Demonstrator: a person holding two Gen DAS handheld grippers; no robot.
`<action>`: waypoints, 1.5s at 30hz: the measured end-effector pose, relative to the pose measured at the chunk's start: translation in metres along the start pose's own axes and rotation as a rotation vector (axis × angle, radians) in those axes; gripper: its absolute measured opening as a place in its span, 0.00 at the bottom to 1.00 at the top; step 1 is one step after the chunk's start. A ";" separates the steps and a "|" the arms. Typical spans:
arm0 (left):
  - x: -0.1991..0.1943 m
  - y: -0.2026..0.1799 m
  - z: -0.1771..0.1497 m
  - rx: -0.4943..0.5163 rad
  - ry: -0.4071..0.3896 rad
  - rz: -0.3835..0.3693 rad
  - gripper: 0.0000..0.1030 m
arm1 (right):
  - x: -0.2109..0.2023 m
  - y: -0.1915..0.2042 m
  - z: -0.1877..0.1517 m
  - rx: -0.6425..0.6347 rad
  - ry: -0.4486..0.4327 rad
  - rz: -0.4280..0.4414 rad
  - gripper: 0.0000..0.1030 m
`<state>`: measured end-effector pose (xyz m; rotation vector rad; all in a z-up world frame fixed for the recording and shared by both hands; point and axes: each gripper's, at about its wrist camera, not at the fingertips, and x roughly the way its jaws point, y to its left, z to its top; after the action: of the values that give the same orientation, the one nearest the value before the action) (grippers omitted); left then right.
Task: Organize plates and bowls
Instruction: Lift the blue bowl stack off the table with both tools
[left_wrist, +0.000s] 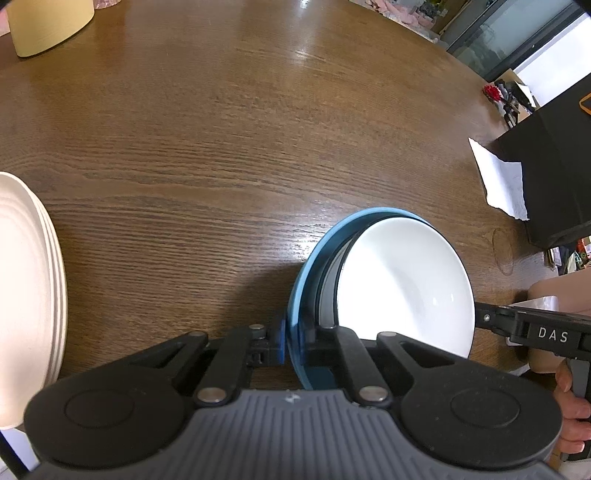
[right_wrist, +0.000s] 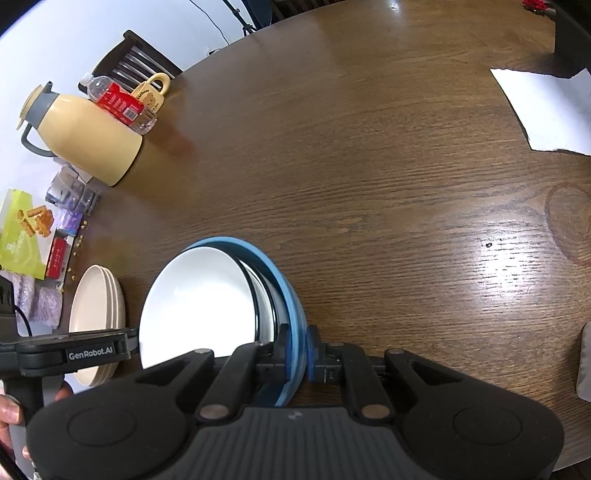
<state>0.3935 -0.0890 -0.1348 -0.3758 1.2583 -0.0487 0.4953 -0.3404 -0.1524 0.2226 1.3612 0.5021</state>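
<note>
A nested stack has a white bowl on top, a dark grey dish under it and a blue plate at the bottom. My left gripper is shut on the blue plate's near rim. My right gripper reaches in from the right at the stack's opposite side. In the right wrist view the white bowl lies inside the blue plate, and my right gripper is shut on that blue rim. My left gripper meets the stack from the left. A stack of cream plates lies beside it.
The round wooden table carries a yellow thermos jug, a water bottle, a yellow mug and snack packets at its left edge. A white paper and a black box lie on the right.
</note>
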 end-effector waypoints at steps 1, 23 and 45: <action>-0.001 0.000 0.000 0.000 -0.001 0.001 0.06 | 0.000 0.000 0.000 -0.001 -0.001 0.000 0.09; -0.021 0.016 -0.004 -0.025 -0.038 0.022 0.04 | -0.007 0.018 0.001 -0.039 -0.010 0.023 0.09; -0.008 0.024 -0.001 -0.041 -0.022 0.026 0.05 | 0.015 0.025 0.001 -0.038 0.020 0.004 0.11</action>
<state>0.3857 -0.0652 -0.1350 -0.3942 1.2436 0.0030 0.4925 -0.3114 -0.1548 0.1896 1.3695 0.5342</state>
